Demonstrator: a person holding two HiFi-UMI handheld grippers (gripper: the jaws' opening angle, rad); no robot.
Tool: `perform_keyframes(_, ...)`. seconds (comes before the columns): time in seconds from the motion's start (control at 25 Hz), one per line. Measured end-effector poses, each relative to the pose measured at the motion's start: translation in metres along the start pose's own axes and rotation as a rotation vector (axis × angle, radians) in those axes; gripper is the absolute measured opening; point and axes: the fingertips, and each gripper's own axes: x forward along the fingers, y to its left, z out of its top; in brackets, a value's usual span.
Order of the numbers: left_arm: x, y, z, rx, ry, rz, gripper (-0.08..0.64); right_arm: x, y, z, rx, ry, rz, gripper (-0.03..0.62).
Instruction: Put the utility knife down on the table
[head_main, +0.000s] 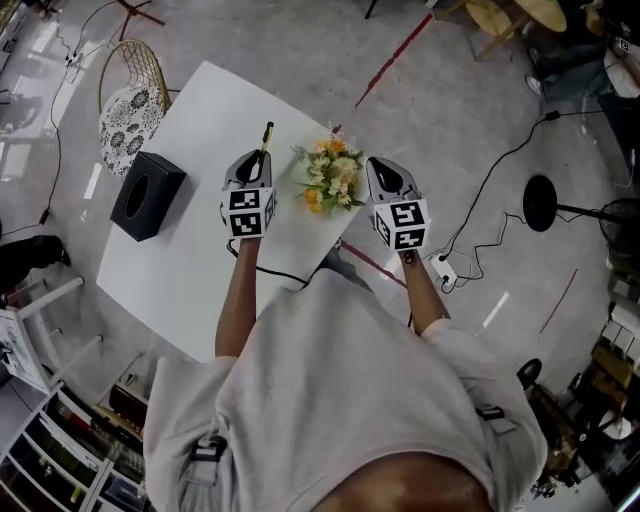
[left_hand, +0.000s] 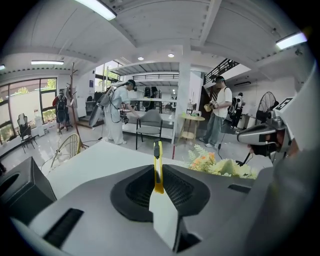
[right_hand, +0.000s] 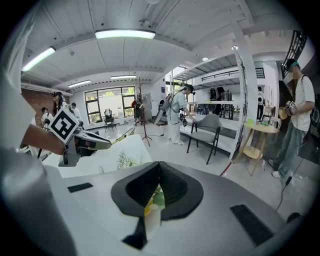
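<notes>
A yellow and black utility knife (head_main: 266, 140) sticks out forward from my left gripper (head_main: 255, 162), which is shut on its handle end above the white table (head_main: 195, 120). In the left gripper view the knife (left_hand: 157, 165) stands on edge between the jaws of the left gripper (left_hand: 158, 189). My right gripper (head_main: 379, 170) hovers just right of a small bunch of yellow and white flowers (head_main: 328, 175), near the table's right edge. The jaws of the right gripper (right_hand: 159, 170) meet at the tips, with flowers showing through the gap beneath them.
A black tissue box (head_main: 148, 195) sits on the table's left side. A gold wire chair (head_main: 130, 105) stands beyond the far left corner. A black cable (head_main: 275, 272) crosses the near table edge. Cables and a power strip (head_main: 443, 268) lie on the floor to the right.
</notes>
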Motion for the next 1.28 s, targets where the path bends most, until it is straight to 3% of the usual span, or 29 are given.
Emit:
perform_keyframes(0.84,0.068,0.008,-0.040,-0.022,0.138,-0.019,0.060,0.007,-0.011,-0.035,0.019,0.103,-0.008,0.031)
perform_keyframes(1.28,0.092,0.011,-0.045,0.026,0.207,-0.001,0.060,0.009,-0.012,-0.036,0.026,0.111,0.000,0.031)
